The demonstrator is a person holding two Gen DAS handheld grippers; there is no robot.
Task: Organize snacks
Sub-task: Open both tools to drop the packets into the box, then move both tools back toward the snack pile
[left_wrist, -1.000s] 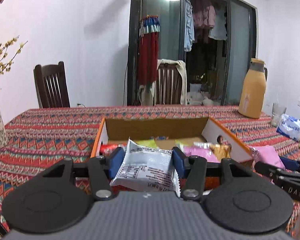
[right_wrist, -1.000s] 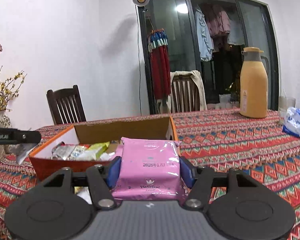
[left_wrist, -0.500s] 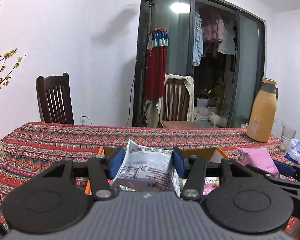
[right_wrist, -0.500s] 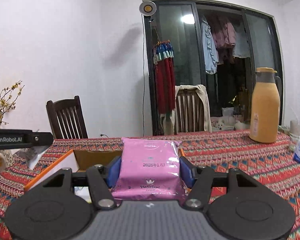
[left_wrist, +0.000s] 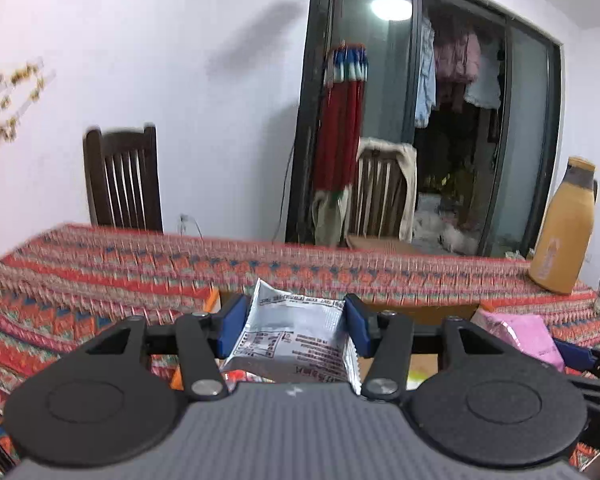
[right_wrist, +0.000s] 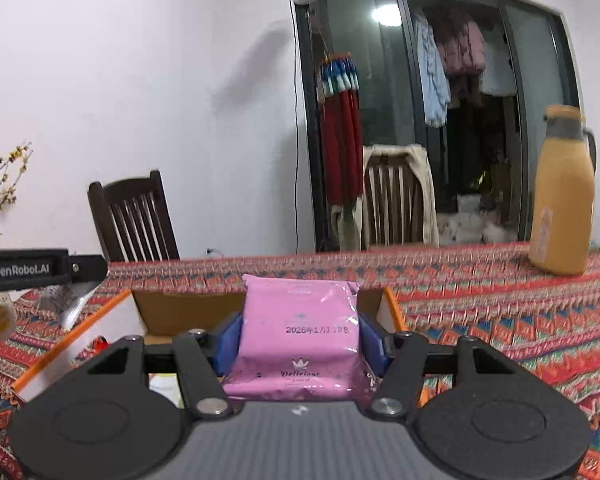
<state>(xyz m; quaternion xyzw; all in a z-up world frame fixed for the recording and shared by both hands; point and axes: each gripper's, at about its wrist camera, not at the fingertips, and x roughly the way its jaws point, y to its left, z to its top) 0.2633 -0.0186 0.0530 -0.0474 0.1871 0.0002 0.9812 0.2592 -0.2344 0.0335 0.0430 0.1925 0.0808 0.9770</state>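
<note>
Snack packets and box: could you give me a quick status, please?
Left hand-held gripper holds silver packet. Right hand-held gripper holds pink packet. Box open, unobstructed.

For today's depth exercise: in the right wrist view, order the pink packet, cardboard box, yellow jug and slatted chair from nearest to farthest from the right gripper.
1. pink packet, clamped in the right gripper.
2. cardboard box, just behind, left.
3. yellow jug, far right on table.
4. slatted chair, beyond table, left.

Bright ceiling lamp [left_wrist: 391, 9] glares on glass; motion blur, fisheye-bent edges.

silver snack packet [left_wrist: 294, 340] and pink snack packet [right_wrist: 300, 340] held above open cardboard box [right_wrist: 180, 312]
</note>
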